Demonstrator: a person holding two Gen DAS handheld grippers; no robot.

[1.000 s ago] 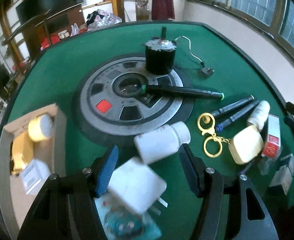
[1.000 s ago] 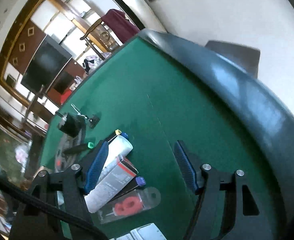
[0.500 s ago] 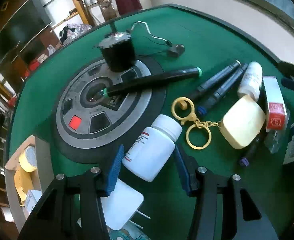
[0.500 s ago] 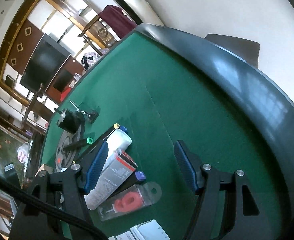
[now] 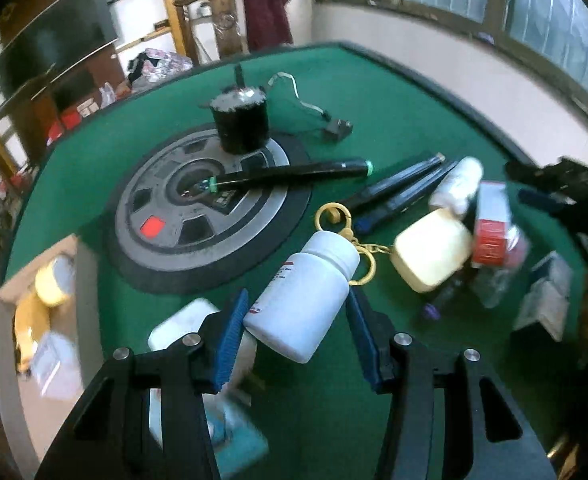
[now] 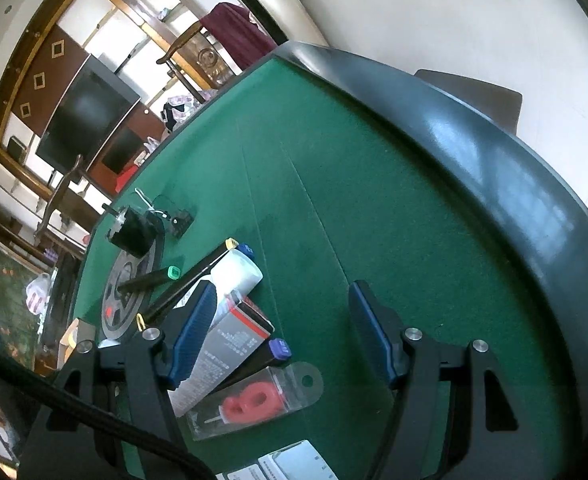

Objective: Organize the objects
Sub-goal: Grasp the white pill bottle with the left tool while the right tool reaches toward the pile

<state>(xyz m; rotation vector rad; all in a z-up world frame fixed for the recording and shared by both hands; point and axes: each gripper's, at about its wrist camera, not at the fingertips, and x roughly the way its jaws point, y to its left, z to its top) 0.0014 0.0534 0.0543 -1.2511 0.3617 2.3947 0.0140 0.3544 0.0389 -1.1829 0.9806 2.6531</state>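
Between the blue pads of the left gripper (image 5: 296,330) sits a white pill bottle (image 5: 306,294), tilted, cap pointing up and away toward the gold keyring (image 5: 350,240). Both pads lie against the bottle's sides; jaws about a third open and clamped on it. Bottle appears raised off the green felt table (image 5: 374,92); contact with the felt underneath cannot be confirmed. Under and left of the gripper: a white adapter-like block (image 5: 181,326), blurred. Just beyond the bottle: cream-coloured case (image 5: 432,254) on the keyring chain, two dark markers (image 5: 402,192), a red-and-white box (image 5: 492,228). Grey wheel-pattern disc (image 5: 197,216) at centre left, black motor (image 5: 241,124) on its far rim. Cardboard box (image 5: 49,304) at the left edge, contents blurred.

Right gripper (image 6: 283,334): jaws held wide apart, nothing between them, only bare felt. Its left pad stands just beside the red-and-white box (image 6: 221,354); a packet with a red item (image 6: 255,400) lies below.
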